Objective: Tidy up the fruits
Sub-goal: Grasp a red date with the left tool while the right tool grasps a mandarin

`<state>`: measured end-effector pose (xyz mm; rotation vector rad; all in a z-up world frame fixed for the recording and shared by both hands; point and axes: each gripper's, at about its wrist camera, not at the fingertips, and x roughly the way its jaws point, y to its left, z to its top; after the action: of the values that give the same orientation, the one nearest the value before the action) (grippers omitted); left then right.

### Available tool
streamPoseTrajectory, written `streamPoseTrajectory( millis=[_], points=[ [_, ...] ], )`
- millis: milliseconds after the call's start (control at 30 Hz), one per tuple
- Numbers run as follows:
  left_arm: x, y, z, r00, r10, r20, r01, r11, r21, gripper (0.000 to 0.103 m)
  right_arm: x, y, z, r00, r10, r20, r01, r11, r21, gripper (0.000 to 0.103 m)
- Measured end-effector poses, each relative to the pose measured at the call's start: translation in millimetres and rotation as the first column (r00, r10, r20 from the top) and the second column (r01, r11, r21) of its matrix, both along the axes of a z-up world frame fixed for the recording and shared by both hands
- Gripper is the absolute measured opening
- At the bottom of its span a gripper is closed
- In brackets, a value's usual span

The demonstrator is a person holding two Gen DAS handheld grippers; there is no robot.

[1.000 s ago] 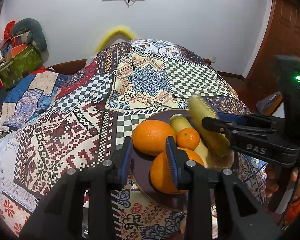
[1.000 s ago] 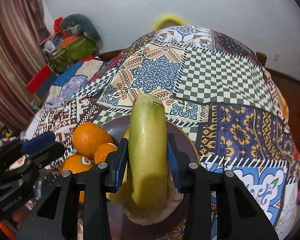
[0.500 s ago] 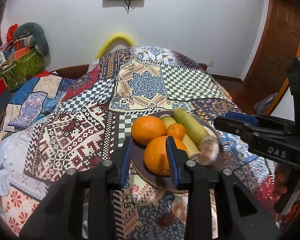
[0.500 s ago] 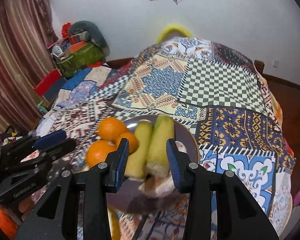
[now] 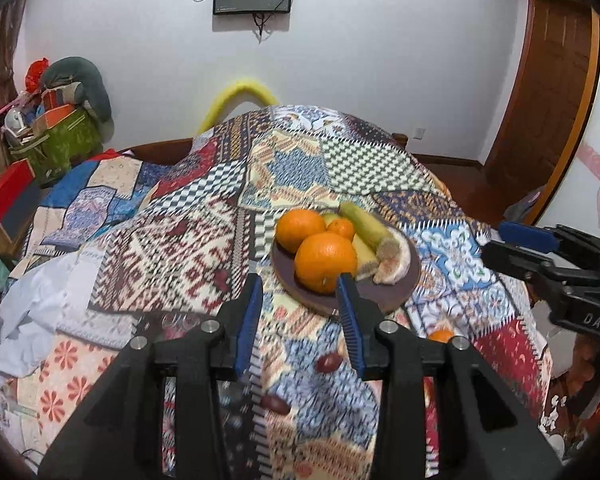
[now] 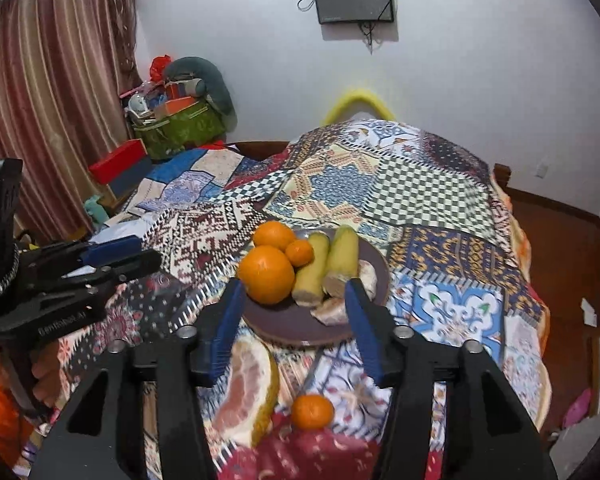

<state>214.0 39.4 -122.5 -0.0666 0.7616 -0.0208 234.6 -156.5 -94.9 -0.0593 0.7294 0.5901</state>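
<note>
Fruits [image 5: 326, 262] sat gathered on a brown plate [image 5: 396, 296] on the quilted bed [image 5: 172, 248], apparently sorted there: oranges to one side, bananas [image 5: 366, 226] alongside. In the left wrist view, the left gripper [image 5: 298, 314] hung short of the plate, jaws opening, nothing between them; two dark fruits [image 5: 329, 362] below were blurred. In the right wrist view, the right gripper [image 6: 292, 320] was likewise empty, jaws opening; a pomelo wedge [image 6: 246, 394] and mandarin [image 6: 312, 412] lay unplaced, partly hidden by the jaws.

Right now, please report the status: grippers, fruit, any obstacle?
Both hand-held grippers empty, jaws opening. Plate holds oranges, bananas. Pomelo wedge, small tangerine remain on quilt. Nothing blocking.
</note>
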Motion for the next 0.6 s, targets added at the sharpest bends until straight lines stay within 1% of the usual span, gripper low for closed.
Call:
streamPoseTrajectory(
  millis=[133, 267, 400, 500, 600],
  points=[
    [-13, 5, -14, 0.999, 0.005, -0.039, -0.006, 1.000, -0.002, 0.038, -11, -12, -13, 0.999, -0.010, -0.035, 0.010, 1.000, -0.006, 0.051],
    [-21, 7, -35, 0.996, 0.007, -0.089, -0.006, 1.000, 0.015, 0.038, -20, -19, -29, 0.998, -0.032, -0.061, 0.030, 0.999, -0.021, 0.051],
    [-30, 8, -58, 0.990, 0.013, -0.138, -0.010, 1.000, 0.021, 0.038, -27, -20, -50, 0.994, -0.026, -0.104, 0.020, 0.998, -0.054, 0.051],
    [-36, 8, -77, 0.984, 0.008, -0.180, -0.006, 1.000, 0.012, 0.038, -33, -21, -67, 0.989, -0.014, -0.151, 0.007, 0.999, -0.046, 0.051],
    [-38, 7, -89, 0.979, 0.008, -0.202, -0.003, 1.000, 0.028, 0.038, -37, -17, -84, 0.984, -0.012, -0.178, 0.001, 0.998, -0.065, 0.051]
  ],
)
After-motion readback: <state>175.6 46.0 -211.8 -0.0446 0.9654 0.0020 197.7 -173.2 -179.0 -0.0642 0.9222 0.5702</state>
